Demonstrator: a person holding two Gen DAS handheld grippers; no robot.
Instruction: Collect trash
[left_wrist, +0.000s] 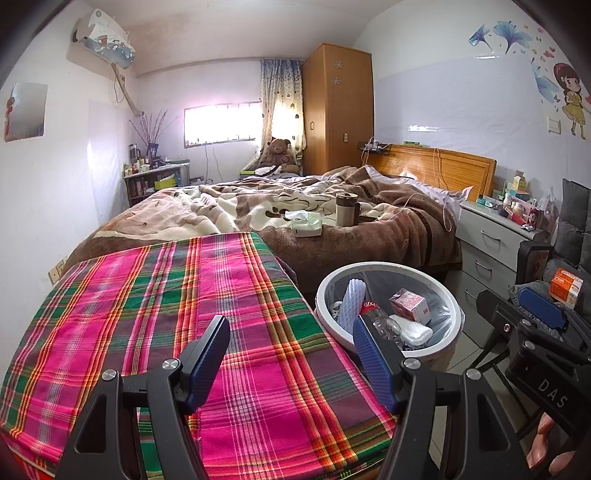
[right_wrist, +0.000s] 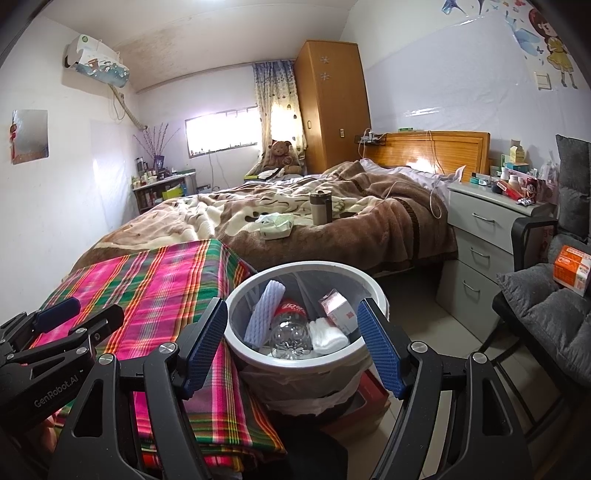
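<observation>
Two hand-held grippers hang above a bedroom floor, both with blue-padded fingers spread wide and holding nothing. The left gripper (left_wrist: 291, 354) hovers over a pink, green and orange plaid cloth (left_wrist: 177, 317); its body reads "GenRobot.AI" in the right wrist view. The right gripper (right_wrist: 293, 345) has "DAS" printed on it in the left wrist view, and it frames the trash bin (right_wrist: 236, 341) directly ahead.

The bin is round, white-rimmed and lined with a clear bag, standing just beside the plaid cloth. Inside lie a clear plastic bottle (right_wrist: 290, 332) with a red label whose writing is too small to read, a ribbed pale-lilac foam sleeve (right_wrist: 264, 312), a small pink-and-white carton (right_wrist: 338, 308) and a white wad (right_wrist: 328, 338).

To the right, a grey cushioned chair (right_wrist: 546, 314) carries an orange box (right_wrist: 570, 269). Beyond the bin, a bed with a brown blanket (right_wrist: 332, 229) holds a tissue pack (right_wrist: 277, 225) and a beige tumbler (right_wrist: 320, 208). A cluttered grey nightstand (right_wrist: 480, 236) stands beside the bed, with a wooden wardrobe (right_wrist: 332, 103) farther back.
</observation>
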